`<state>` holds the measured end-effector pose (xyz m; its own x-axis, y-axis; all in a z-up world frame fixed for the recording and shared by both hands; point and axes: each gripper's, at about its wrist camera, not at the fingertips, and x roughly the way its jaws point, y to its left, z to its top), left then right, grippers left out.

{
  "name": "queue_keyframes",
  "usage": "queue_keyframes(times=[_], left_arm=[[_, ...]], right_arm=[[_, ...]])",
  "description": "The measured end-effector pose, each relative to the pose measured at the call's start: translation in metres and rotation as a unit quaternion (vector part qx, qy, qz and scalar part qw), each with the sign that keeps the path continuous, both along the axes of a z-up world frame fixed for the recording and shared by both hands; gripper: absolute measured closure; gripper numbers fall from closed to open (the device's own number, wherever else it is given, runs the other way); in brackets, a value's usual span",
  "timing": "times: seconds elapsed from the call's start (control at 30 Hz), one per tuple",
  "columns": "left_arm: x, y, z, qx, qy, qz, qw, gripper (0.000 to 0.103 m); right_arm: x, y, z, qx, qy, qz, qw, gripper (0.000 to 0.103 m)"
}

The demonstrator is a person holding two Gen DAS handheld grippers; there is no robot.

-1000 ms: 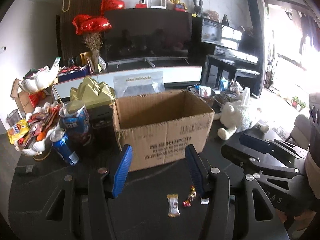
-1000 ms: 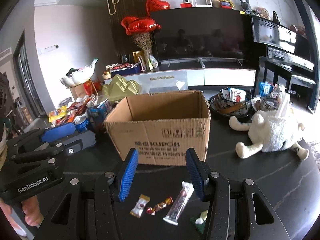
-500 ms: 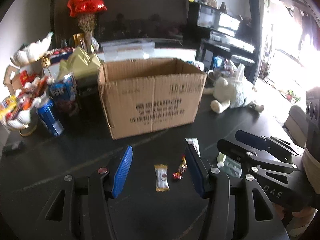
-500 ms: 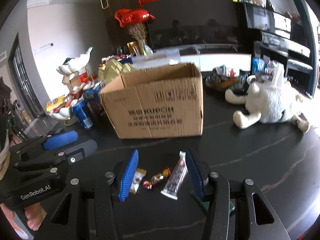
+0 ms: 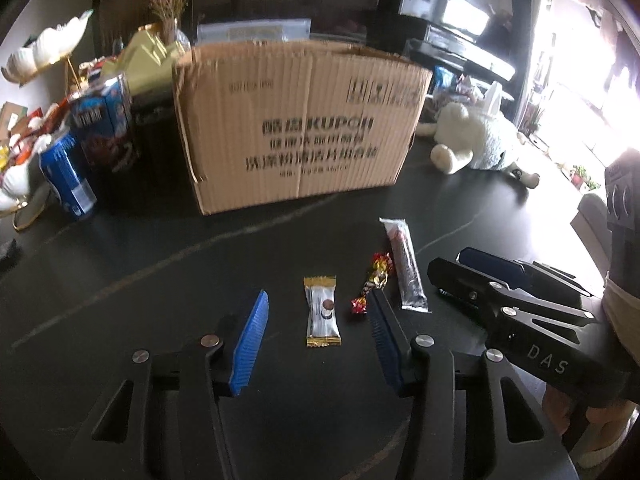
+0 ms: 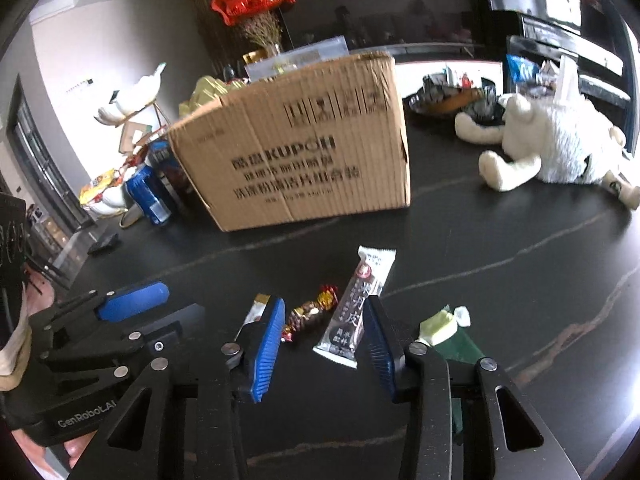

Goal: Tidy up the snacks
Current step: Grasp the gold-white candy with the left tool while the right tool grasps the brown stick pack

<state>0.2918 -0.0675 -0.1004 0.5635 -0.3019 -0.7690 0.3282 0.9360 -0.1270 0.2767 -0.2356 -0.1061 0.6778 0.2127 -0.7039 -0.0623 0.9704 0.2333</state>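
Lying on the dark desk [image 5: 120,264] in front of the box [image 5: 296,128] is a short row of snacks. From the left: a blue can [image 5: 68,176] stands beside the box, well apart from the snacks. The left claw [image 5: 318,332] hangs low over the desk with its blue pads spread wide, gripping nothing; the gold-edged packet [image 5: 322,312] lies between them. Just right of it is the red-and-gold candy [image 5: 374,282], its lower end next to the claw's right pad. Next comes the long bar [image 5: 406,270], pointing toward the box. The right claw [image 6: 324,340] is also spread open and empty, with the candy [image 6: 308,316] and the bar [image 6: 356,308] lying between its pads. A green packet [image 6: 444,330] sits just right of that claw. Farther right, a white plush [image 6: 552,148] lies on the desk.
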Motion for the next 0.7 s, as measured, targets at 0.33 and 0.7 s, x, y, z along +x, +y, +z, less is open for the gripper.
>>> queue_keyframes(times=[0.33, 0.7], left_arm=[[0.014, -0.006, -0.026, -0.001, 0.037, -0.004, 0.9993, 0.063], [0.025, -0.015, -0.044, -0.001, 0.059, -0.013, 0.9982, 0.070]], right_arm=[[0.014, -0.006, -0.023, 0.008, 0.028, -0.010, 1.000, 0.067], [0.024, -0.008, -0.033, 0.014, 0.039, -0.016, 0.999, 0.069]])
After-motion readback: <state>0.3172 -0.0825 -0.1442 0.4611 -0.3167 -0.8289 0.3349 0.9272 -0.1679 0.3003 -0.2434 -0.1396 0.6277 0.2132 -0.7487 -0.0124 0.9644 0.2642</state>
